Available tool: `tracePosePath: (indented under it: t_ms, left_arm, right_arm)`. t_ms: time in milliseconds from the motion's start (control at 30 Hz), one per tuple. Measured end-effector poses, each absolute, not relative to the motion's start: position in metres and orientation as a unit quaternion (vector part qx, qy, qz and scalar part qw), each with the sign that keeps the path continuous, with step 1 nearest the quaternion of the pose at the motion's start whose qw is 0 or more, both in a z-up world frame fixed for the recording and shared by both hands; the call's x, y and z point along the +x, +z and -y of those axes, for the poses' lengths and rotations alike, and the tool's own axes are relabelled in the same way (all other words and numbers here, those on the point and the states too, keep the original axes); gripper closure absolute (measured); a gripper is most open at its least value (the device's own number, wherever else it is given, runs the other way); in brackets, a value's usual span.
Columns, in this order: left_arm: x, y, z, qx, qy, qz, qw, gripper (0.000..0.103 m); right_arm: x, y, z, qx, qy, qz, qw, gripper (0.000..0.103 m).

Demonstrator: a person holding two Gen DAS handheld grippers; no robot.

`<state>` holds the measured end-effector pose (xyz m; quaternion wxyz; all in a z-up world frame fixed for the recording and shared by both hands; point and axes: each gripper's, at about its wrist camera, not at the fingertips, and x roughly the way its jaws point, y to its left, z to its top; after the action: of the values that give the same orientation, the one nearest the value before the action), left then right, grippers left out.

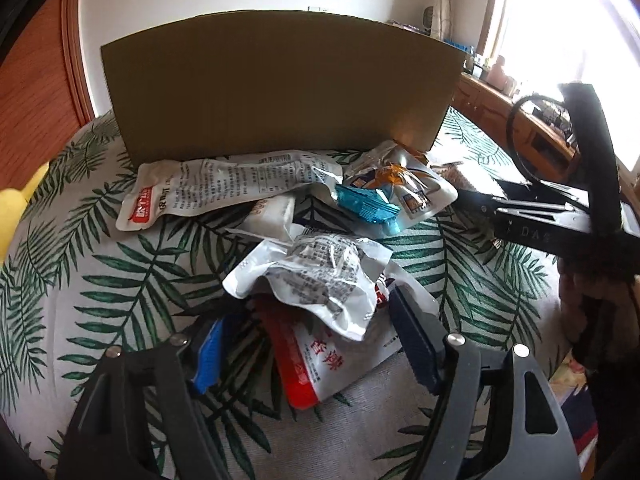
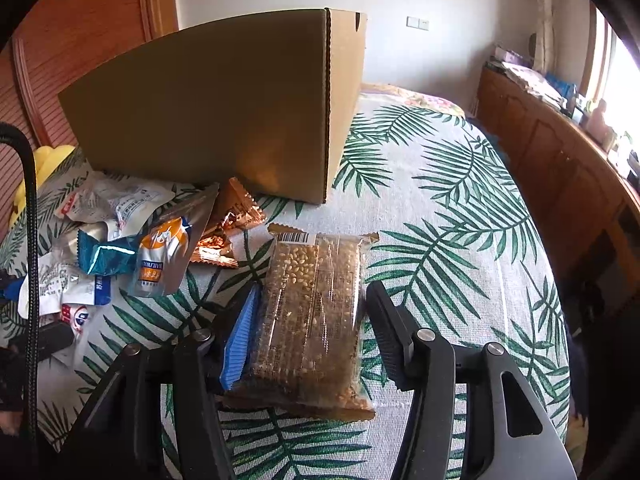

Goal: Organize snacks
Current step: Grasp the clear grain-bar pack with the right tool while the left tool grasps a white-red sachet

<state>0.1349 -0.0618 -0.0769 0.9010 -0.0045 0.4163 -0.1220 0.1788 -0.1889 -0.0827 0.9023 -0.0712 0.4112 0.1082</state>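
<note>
1 sesame bar (image 2: pixel 310 320) lengthwise toward box (image 2: pixel 208 108)

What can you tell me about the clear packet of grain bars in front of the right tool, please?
The grain bar packet is a clear, flat, oblong wrapper with gold crimped ends and a barcode at its far end. It lies flat on the leaf-print cloth, lengthwise between the right tool's open jaws, apart from the snack pile.

One box (image 2: pixel 224 108), two tools (image 1: pixel 308 332) (image 2: pixel 308 320).
</note>
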Motion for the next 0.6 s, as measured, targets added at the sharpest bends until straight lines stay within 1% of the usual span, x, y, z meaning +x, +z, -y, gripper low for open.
tracePosePath:
  t_ms: [67,133,167,267,300,367,467,500,600]
  left_arm:
    - [0.134,-0.078,0.065,0.001,-0.124,-0.414,0.902,0.032]
    - [0.129,-0.078,0.067,0.008,-0.130,-0.409,0.903,0.044]
    - [0.126,-0.078,0.068,0.010,-0.133,-0.407,0.903,0.053]
    - [0.117,-0.078,0.066,0.006,-0.140,-0.405,0.904,0.060]
    - [0.113,-0.078,0.066,0.005,-0.144,-0.404,0.904,0.067]
    - [0.108,-0.077,0.064,0.000,-0.151,-0.402,0.903,0.075]
    - [0.102,-0.075,0.060,-0.014,-0.161,-0.400,0.902,0.079]
    - [0.099,-0.073,0.058,-0.016,-0.161,-0.395,0.904,0.085]
    - [0.094,-0.068,0.056,-0.018,-0.159,-0.385,0.909,0.088]
  right_arm:
    - [0.179,-0.083,0.189,-0.071,0.108,-0.412,0.902,0.048]
    - [0.179,-0.083,0.189,-0.071,0.108,-0.412,0.902,0.048]
    - [0.179,-0.083,0.189,-0.071,0.108,-0.412,0.902,0.048]
    - [0.179,-0.083,0.189,-0.071,0.108,-0.412,0.902,0.048]
    - [0.179,-0.083,0.189,-0.071,0.108,-0.412,0.902,0.048]
    - [0.179,-0.083,0.189,-0.071,0.108,-0.412,0.902,0.048]
    - [0.179,-0.083,0.189,-0.071,0.108,-0.411,0.902,0.048]
    - [0.179,-0.083,0.189,-0.070,0.108,-0.412,0.902,0.048]
    - [0.179,-0.083,0.190,-0.070,0.108,-0.411,0.902,0.048]
